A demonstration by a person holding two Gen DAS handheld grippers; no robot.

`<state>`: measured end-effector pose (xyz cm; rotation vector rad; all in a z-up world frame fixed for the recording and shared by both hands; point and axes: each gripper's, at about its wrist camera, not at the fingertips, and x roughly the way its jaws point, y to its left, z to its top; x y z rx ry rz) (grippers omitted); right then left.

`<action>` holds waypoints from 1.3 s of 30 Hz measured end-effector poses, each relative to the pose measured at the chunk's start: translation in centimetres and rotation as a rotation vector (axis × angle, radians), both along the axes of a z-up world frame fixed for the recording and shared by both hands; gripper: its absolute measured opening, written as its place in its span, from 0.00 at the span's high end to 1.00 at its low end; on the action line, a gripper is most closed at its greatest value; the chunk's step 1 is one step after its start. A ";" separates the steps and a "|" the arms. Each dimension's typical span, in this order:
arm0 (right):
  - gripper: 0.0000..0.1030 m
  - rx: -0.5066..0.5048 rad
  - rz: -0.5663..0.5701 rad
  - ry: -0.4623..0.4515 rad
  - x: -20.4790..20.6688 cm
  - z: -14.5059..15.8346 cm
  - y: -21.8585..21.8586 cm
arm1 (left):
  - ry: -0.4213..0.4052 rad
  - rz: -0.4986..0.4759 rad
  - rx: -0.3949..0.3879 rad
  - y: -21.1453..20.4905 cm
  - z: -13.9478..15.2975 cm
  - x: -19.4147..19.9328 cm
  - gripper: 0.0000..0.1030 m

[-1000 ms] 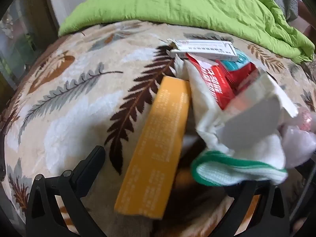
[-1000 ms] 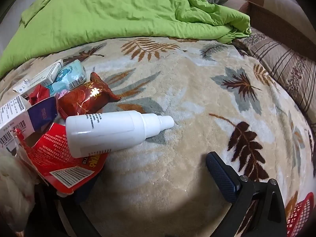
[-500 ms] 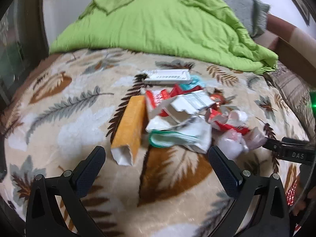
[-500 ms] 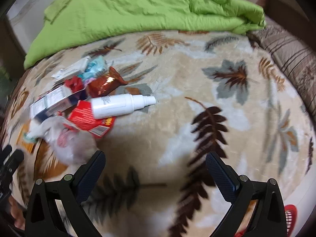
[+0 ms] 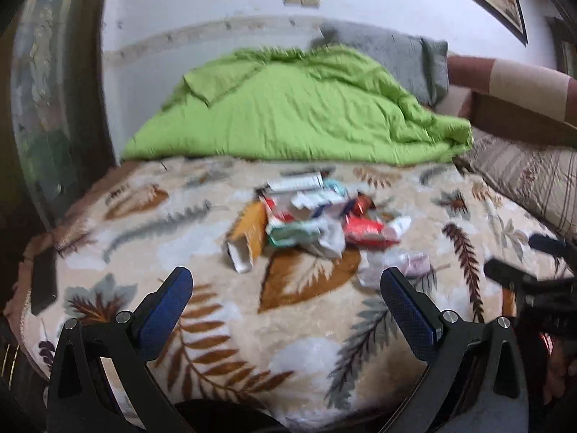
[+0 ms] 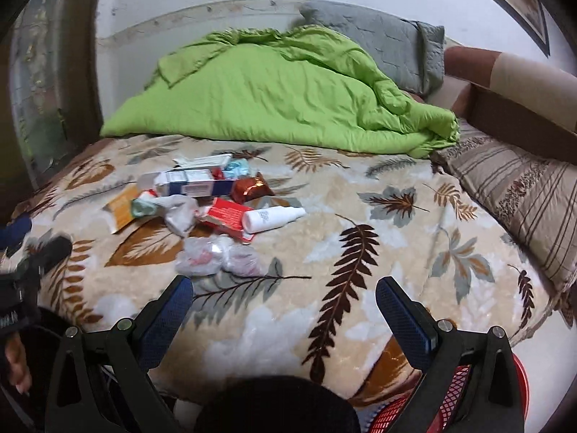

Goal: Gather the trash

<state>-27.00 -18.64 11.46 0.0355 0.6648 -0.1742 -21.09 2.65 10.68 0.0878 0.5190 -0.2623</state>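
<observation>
Both grippers, left [image 5: 285, 288] and right [image 6: 284, 297], gape empty; ahead of the right one, a white bottle [image 6: 272, 218] lies flat, cap pointing right.

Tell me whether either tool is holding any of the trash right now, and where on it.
Nothing is held. The left tool and right tool are both open and empty, hanging short of the trash pile on the leaf-print blanket.
</observation>
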 end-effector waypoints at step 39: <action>0.06 -0.045 -0.040 0.028 0.4 -0.5 0.6 | 0.098 0.016 -0.018 0.9 -1.7 1.6 0.00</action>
